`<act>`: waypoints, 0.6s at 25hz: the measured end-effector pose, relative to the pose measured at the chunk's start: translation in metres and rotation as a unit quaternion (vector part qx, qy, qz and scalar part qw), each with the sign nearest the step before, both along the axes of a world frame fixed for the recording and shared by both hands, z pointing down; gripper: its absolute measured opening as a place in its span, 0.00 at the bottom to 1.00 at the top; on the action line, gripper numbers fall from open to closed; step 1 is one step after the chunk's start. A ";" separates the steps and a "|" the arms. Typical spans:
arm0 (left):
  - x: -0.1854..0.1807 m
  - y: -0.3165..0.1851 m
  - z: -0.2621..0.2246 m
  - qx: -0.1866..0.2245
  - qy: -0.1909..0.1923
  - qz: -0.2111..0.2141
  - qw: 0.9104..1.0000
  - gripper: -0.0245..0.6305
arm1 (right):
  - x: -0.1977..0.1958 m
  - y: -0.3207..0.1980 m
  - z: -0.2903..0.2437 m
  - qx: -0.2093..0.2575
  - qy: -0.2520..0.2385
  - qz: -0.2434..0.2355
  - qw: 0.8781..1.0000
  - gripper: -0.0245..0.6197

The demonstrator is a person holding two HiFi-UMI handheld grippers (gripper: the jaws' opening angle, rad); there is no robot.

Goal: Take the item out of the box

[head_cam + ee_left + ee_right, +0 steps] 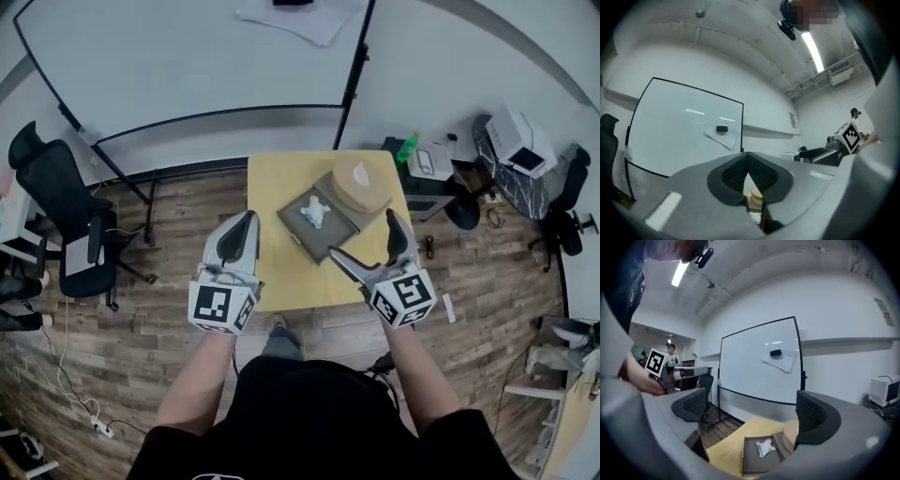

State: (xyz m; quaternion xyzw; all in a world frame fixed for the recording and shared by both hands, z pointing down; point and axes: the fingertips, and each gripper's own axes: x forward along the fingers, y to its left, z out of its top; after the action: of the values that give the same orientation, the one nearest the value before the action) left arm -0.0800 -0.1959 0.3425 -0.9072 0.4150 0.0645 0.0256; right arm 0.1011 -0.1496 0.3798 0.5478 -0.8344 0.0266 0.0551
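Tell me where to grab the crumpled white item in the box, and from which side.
Pinch the crumpled white item at its bunched middle, from straight above: it lies low inside the shallow grey-brown box, whose walls block side approaches. The open right claw suits.

The yellow table [281, 274] carries an open grey box [334, 235].

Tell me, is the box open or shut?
Open. The box shows its inside from above, with a crumpled white item lying in it.
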 end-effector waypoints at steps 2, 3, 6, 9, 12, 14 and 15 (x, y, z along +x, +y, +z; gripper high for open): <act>-0.001 -0.030 0.001 -0.004 0.003 0.007 1.000 0.04 | -0.001 -0.027 0.000 -0.003 0.003 0.007 1.000 0.97; -0.001 -0.044 0.002 -0.005 0.004 0.010 1.000 0.04 | -0.003 -0.039 0.001 -0.005 0.004 0.009 1.000 0.97; 0.002 -0.077 0.004 -0.008 0.005 0.022 1.000 0.04 | -0.004 -0.069 0.002 -0.008 0.007 0.015 1.000 0.97; 0.008 -0.099 0.007 -0.010 0.006 0.029 0.999 0.04 | -0.003 -0.089 0.005 -0.013 0.013 0.016 1.000 0.97; 0.014 -0.113 0.008 -0.014 0.004 0.032 0.999 0.04 | 0.002 -0.107 0.006 -0.019 0.016 0.012 1.000 0.97; 0.019 -0.120 0.008 -0.016 0.004 0.030 0.999 0.04 | 0.006 -0.117 0.005 -0.019 0.017 0.006 1.000 0.97; 0.022 -0.123 0.008 -0.016 0.004 0.028 0.999 0.04 | 0.009 -0.121 0.005 -0.019 0.018 0.002 1.000 0.97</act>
State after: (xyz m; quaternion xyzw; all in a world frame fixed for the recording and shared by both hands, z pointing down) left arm -0.0577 -0.3184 0.3504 -0.9186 0.3903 0.0617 0.0073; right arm 0.1098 -0.2709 0.3844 0.5484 -0.8317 0.0332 0.0802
